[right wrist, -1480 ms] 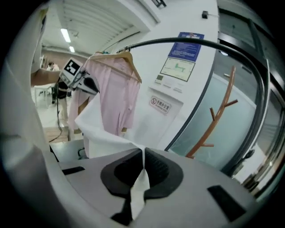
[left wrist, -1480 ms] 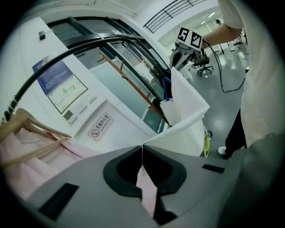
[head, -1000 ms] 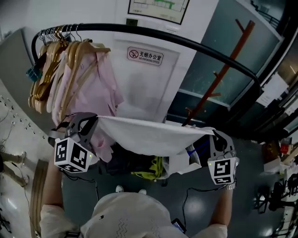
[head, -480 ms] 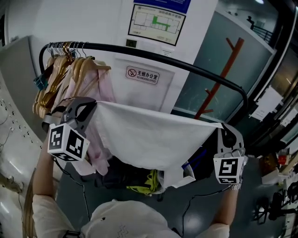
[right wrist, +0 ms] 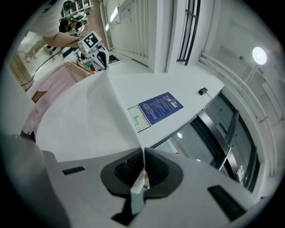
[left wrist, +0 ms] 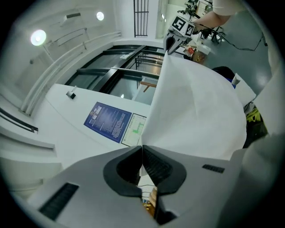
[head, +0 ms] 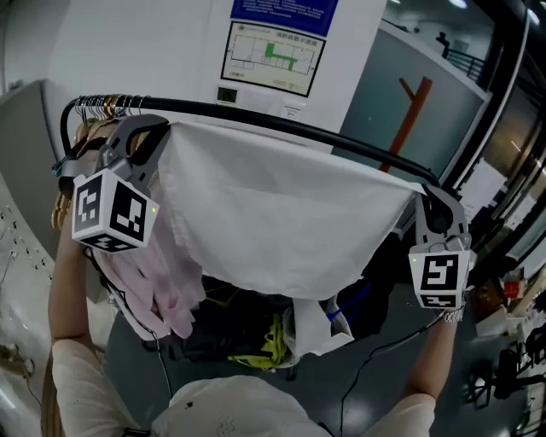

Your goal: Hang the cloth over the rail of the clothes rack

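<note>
1. The white cloth point(head: 281, 222) is spread wide between the two grippers, held by its upper corners. Its top edge runs just below the black rail point(head: 256, 119) of the clothes rack and its lower edge sags in a curve.
2. Whether the top edge touches the rail or hangs just in front of it cannot be told from the head view.
3. The left gripper point(head: 162, 130) has its jaws pressed together on the cloth's left corner. The left gripper view shows the fabric fanning out from between the pads.
4. The right gripper point(head: 425, 195) is likewise clamped on the right corner, with a small tail of cloth poking back through the jaws in the right gripper view.
5. The cloth hides most of what hangs or stands behind it. The rail's right end disappears behind the right gripper.
6. At the rail's left end, wooden hangers point(head: 98, 109) are bunched together, and a pink garment point(head: 158, 282) hangs down beside the cloth's left edge.
7. Below the cloth lies a dark heap with something yellow-green point(head: 271, 337) in it, on a grey floor point(head: 375, 375); what the heap is stays unclear.
8. Behind the rack, a white wall carries a blue notice point(head: 286, 7), cut off at the top, and a floor plan point(head: 271, 55). A reddish coat stand point(head: 409, 107) rises to the right
</note>
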The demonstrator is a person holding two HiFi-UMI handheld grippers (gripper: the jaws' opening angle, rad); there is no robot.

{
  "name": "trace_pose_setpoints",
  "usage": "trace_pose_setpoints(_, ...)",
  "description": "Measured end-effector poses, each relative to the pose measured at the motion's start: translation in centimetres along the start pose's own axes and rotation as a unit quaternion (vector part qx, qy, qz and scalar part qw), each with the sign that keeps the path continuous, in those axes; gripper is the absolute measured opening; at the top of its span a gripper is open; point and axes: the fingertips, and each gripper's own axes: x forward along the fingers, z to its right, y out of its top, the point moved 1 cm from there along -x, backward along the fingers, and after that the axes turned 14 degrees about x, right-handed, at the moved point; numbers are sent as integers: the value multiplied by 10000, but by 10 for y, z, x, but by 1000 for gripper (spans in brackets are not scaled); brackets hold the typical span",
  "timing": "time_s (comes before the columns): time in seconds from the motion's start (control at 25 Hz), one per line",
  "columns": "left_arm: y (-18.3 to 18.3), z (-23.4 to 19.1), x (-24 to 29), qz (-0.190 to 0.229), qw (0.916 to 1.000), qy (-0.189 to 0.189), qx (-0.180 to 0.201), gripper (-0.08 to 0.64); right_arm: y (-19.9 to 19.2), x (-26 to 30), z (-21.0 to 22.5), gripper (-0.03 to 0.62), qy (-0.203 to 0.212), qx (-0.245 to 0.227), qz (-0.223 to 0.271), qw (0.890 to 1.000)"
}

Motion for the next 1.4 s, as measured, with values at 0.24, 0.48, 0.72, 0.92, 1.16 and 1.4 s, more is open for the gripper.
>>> trace_pose_setpoints(0.24,-10,-51,30,-308,9974,449,461,15,42,34,39,20,-288,-255,217,9990)
trace_pose_setpoints(0.48,-15,-95,57,-460,9943,774,573,15,71,64,74,20,-428,-398,219,9980)
trace_pose_setpoints(0.72,-19,-140,93,-796,9878,1081,794,15,81,105,98,20,-539,-498,115,9972)
trace_pose_setpoints(0.92,-23,-154,133,-952,9842,1062,1048,15,85,140,115,20,-520,-446,28,9976)
trace_pose_setpoints(1.16,-25,-150,172,-1023,9858,782,1082,15,70,179,120,20,-192,-289,-226,9991)
trace_pose_setpoints(1.4,-31,-121,196,-1033,9875,527,1070,15,36,206,95,20,380,-220,-662,9968)
